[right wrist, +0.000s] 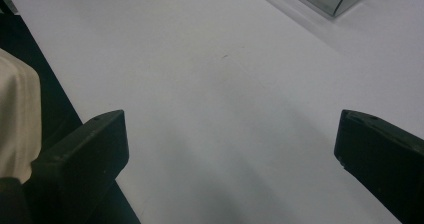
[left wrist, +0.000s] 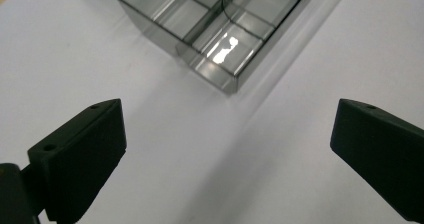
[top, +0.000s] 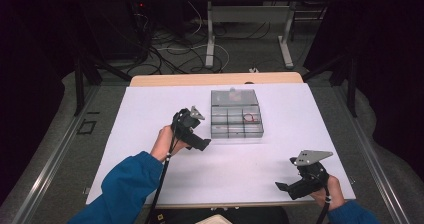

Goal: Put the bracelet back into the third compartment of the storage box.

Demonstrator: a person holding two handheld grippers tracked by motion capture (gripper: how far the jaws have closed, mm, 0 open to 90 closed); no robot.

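Observation:
A clear plastic compartment box (top: 236,114) lies on the white table top (top: 150,109), a little past the middle. A small red loop (top: 249,118) lies in one of its right-hand cells, and a blurred pinkish item (top: 233,95) sits in its far section. My left gripper (top: 204,143) hovers just left of the box's near corner, jaws wide apart with nothing between them. In the left gripper view (left wrist: 227,154) the corner of the box (left wrist: 220,39) lies ahead, its near cells bare. My right gripper (top: 282,188) rests near the front right edge, open (right wrist: 230,159) over bare white surface.
The table's front edge runs just beside the right gripper, with a pale beige thing (right wrist: 15,119) beyond it. Behind the table stand another desk's legs (top: 210,34) and loose cables (top: 170,49) on the floor. Dark curtains close both sides.

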